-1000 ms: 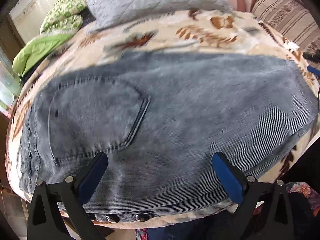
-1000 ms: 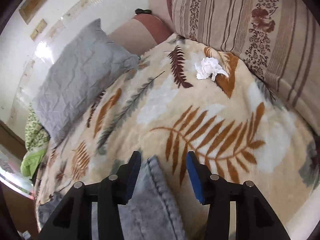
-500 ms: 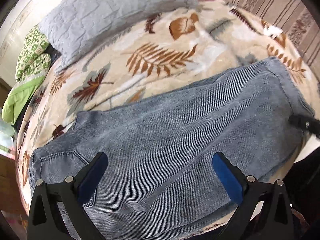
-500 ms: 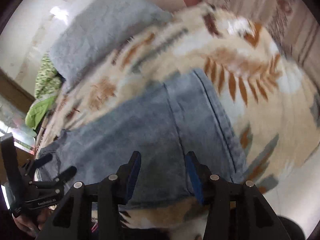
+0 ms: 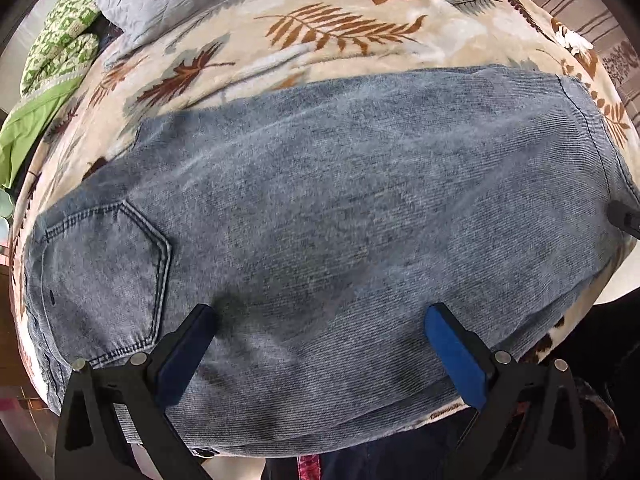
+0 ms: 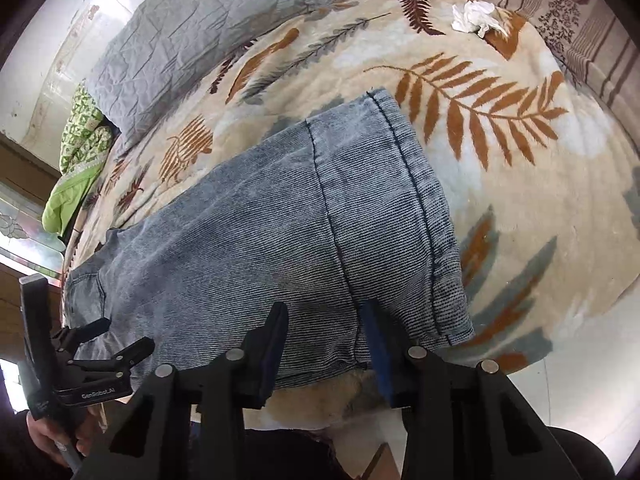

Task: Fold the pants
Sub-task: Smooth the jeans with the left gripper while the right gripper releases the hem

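The folded pants (image 6: 280,240) lie on the leaf-patterned blanket (image 6: 520,208). The right gripper (image 6: 324,336), its jaws just closing, hovers over the pants' near edge, beside the hem; no cloth is visibly pinched.

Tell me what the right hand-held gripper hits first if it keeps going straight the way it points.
Most likely the jeans: the right hand-held gripper points down at their near edge by the hem, jaws partly open astride it. Depth is hard to judge.

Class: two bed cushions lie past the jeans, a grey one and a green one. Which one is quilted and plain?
The grey pillow: plain, quilted fabric. The green cushion beside it, towards the bed's edge, carries a green-and-white print.
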Motion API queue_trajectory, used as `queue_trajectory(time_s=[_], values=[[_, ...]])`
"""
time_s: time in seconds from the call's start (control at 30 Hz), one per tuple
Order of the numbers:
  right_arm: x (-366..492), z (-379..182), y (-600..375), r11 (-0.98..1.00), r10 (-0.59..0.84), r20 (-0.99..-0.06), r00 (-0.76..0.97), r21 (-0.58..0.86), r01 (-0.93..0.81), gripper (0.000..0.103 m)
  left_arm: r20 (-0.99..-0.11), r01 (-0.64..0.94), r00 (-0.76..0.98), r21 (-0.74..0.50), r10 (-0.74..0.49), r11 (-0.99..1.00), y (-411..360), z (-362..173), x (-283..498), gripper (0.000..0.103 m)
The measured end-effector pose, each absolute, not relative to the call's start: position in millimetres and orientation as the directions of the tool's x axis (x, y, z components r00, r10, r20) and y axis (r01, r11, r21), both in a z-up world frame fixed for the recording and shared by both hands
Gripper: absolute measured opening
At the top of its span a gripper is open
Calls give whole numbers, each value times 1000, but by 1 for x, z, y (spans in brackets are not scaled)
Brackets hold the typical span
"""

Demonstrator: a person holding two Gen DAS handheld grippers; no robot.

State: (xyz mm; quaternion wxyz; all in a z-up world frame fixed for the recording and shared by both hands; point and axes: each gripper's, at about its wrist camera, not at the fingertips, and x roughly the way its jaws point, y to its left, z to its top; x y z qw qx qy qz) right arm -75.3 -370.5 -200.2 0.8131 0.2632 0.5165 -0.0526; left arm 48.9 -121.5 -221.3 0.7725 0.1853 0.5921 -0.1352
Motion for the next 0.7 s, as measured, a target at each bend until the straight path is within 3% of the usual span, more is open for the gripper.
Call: queue_trajectory(time_s=[0.37,0.7], values=[[-73,-203,-366,867,172,-871,460,356,350,45,-974,435,226,70,-34,898,-94,-225,35,103],[-72,-202,-359,876,138,-873,468,328,354,48,-951,376,308,113,-9,920,-59,-204,40,103]])
